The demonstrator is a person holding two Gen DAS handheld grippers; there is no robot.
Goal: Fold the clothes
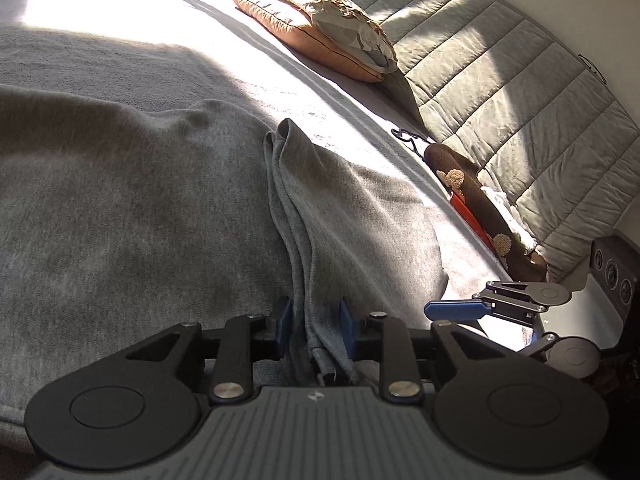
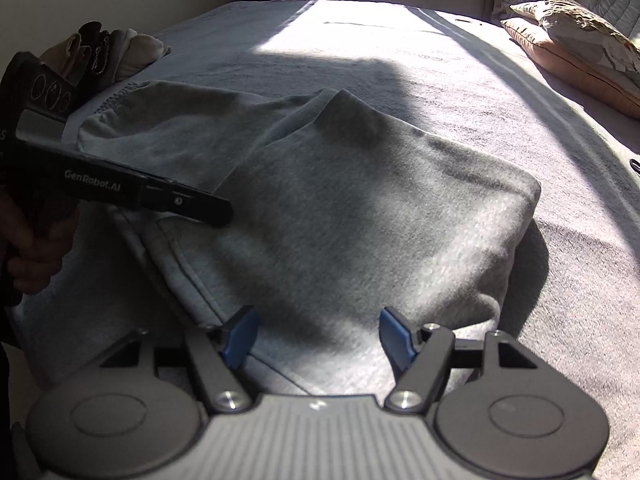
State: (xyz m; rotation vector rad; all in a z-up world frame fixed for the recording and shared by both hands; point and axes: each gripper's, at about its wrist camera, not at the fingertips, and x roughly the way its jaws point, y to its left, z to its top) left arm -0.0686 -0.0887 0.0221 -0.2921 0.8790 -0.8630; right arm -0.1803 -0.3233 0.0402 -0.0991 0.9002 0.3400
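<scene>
A grey sweatshirt (image 2: 360,208) lies partly folded on the bed, a ribbed cuff at its left end. In the left wrist view my left gripper (image 1: 316,326) is shut on a bunched fold of the grey sweatshirt (image 1: 320,220), which runs up between the blue pads. My right gripper (image 2: 320,336) is open, its blue pads spread just over the near edge of the sweatshirt, holding nothing. It also shows in the left wrist view (image 1: 492,312) at the right. The left gripper shows from the side in the right wrist view (image 2: 192,206).
The bed is covered by a grey blanket (image 2: 460,80), sunlit at the far end. Two pillows (image 1: 320,24) lie by a quilted grey headboard (image 1: 520,100). A brown patterned item (image 1: 480,204) lies at the bed's edge. A pile of clothes (image 2: 112,52) sits far left.
</scene>
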